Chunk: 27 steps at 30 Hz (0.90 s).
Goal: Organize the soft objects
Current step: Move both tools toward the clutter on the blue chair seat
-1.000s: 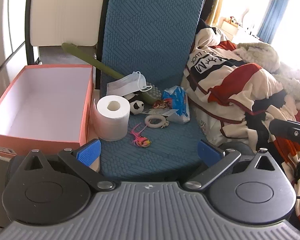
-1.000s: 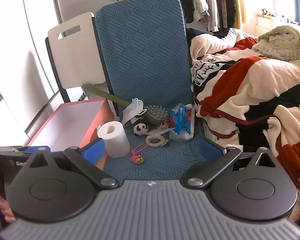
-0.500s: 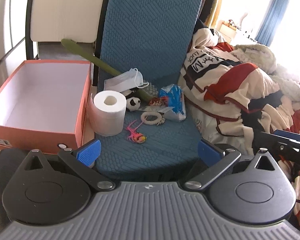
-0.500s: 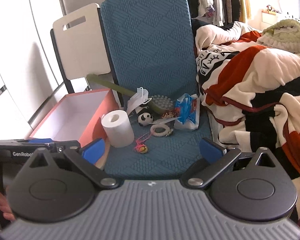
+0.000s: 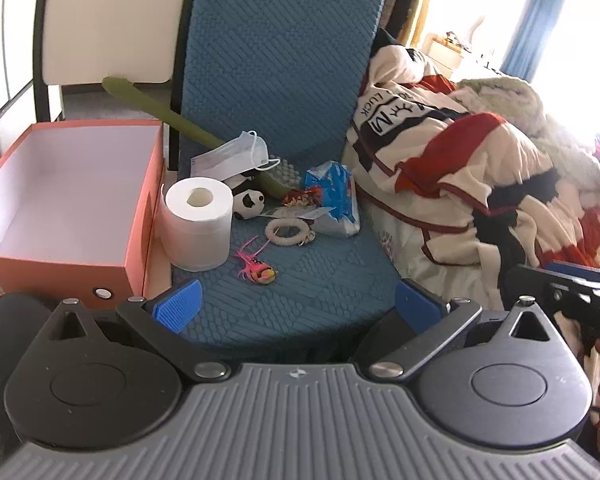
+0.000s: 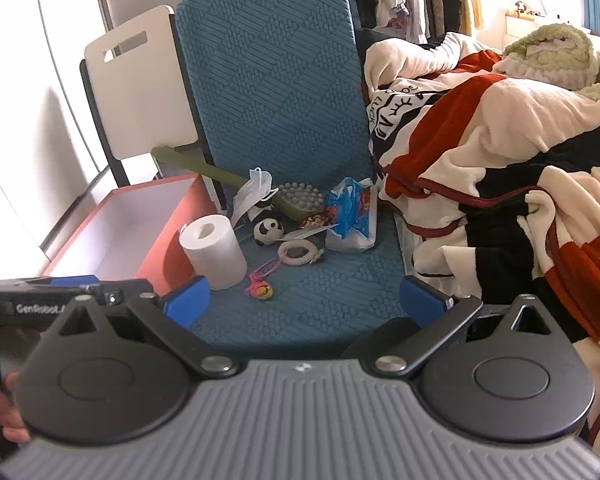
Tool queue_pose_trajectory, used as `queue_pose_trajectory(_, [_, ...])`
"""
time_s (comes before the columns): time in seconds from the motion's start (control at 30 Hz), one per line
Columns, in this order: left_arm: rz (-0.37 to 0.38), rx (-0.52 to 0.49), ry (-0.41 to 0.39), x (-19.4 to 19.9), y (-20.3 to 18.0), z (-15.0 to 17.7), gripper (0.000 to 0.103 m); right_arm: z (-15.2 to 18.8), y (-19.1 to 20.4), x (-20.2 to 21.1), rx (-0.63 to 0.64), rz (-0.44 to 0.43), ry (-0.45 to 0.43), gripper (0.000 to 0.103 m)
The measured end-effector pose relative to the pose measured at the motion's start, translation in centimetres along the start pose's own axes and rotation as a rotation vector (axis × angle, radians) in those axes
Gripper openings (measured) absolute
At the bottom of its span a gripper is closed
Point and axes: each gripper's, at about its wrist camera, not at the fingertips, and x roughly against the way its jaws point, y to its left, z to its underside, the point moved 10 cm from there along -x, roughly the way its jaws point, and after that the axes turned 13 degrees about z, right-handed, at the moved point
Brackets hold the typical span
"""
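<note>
Nothing looks sorted yet – the orange box (image 5: pixel 66 196) beside the chair stands empty, white inside, and every small thing lies on the blue chair seat (image 5: pixel 300 292). By my reading the whole job is left: each soft piece has to be picked up and, most likely, dropped into that box.

The toilet roll (image 5: pixel 198 224) stands upright at the seat's left edge, its core hole facing up, just beside the box wall. Behind it the face mask (image 5: pixel 232 154) leans over a long green brush (image 5: pixel 168 120), whose handle runs diagonally from the upper left, past the chair back, down to its nubbed head near the seat's middle. The panda plush (image 5: pixel 249 204) sits between roll and brush head. The white ring (image 5: pixel 288 231) lies flat, the blue tissue pack (image 5: pixel 334 200) leans toward the blanket (image 5: pixel 460 152), and the pink tassel toy (image 5: pixel 258 270) lies nearest the cameras, tassel pointing back.

The left gripper (image 5: pixel 298 304) and right gripper (image 6: pixel 306 298) both hover short of the seat, fingers spread wide, holding nothing
</note>
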Motion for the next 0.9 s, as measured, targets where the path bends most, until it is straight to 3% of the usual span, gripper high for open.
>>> queue_pose_trajectory(0.3, [0.015, 0.028, 0.006, -0.7, 1.8, 0.2, 0.103, 0.3, 0.8, -1.9, -0.003, 0.029, 0.015, 0.103])
queue_pose_trajectory(0.67, [0.014, 0.054, -0.028, -1.9, 5.9, -1.9, 0.103, -0.9, 3.7, -4.5, 0.029, 0.06, 0.011, 0.103])
queue_pose_trajectory(0.9, [-0.008, 0.071, -0.008, -1.7, 7.6, -1.9, 0.103, -0.5, 5.4, -5.6, -0.008, 0.022, 0.067, 0.103])
